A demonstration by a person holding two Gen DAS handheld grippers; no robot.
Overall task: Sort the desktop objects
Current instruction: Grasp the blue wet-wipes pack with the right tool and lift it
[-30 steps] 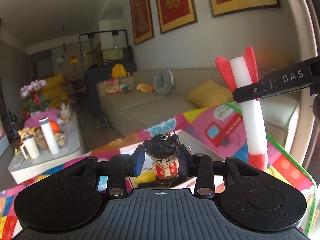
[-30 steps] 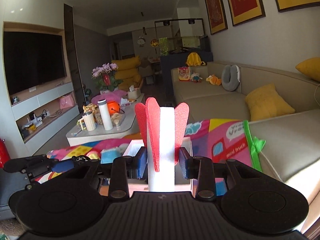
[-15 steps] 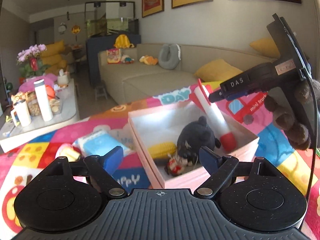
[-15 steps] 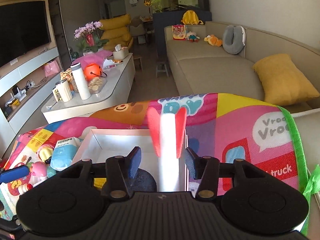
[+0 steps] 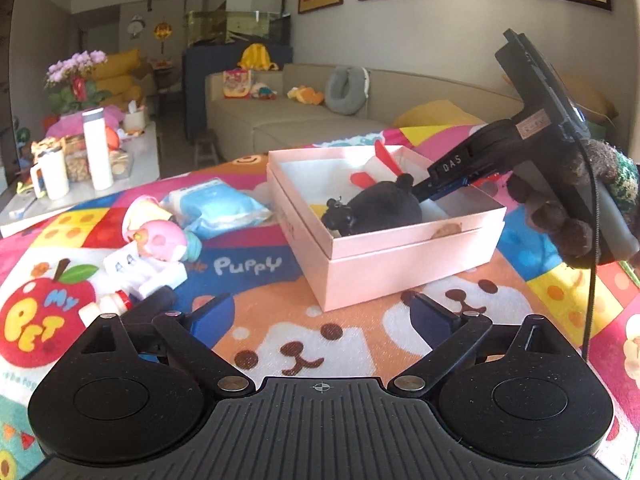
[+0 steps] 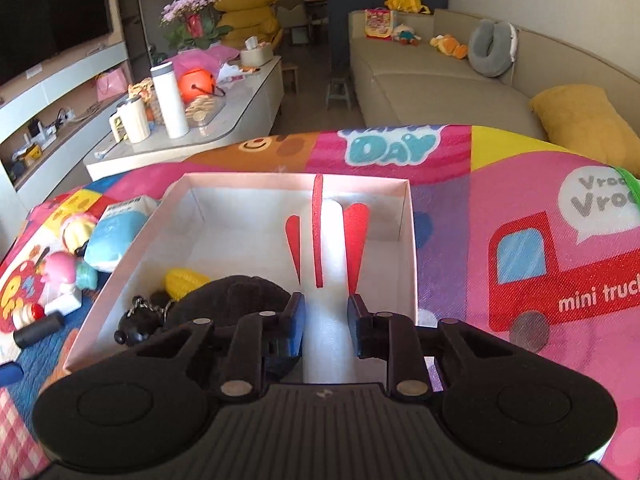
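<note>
A pink box (image 5: pixel 400 264) stands on the colourful play mat (image 5: pixel 300 344); it also shows in the right wrist view (image 6: pixel 408 248). Inside it lie a black plush toy (image 5: pixel 380 208), a yellow corn toy (image 6: pixel 185 280) and a small doll keychain (image 6: pixel 136 326). My right gripper (image 6: pixel 325 324) reaches into the box, its jaws around the white foam rocket with red fins (image 6: pixel 326 256), which lies low inside the box. My left gripper (image 5: pixel 320 316) is open and empty, in front of the box above the mat.
Left of the box on the mat lie a blue tissue pack (image 5: pixel 218 210), a pink-haired figure (image 5: pixel 160 240), a white toy block (image 5: pixel 148 272) and a black cylinder (image 6: pixel 38 330). A coffee table with bottles (image 5: pixel 96 148) and a sofa (image 5: pixel 320 120) stand behind.
My left gripper let the doll keychain go into the box, opened and pulled back. My right gripper tilted down and lowered the rocket into the box.
</note>
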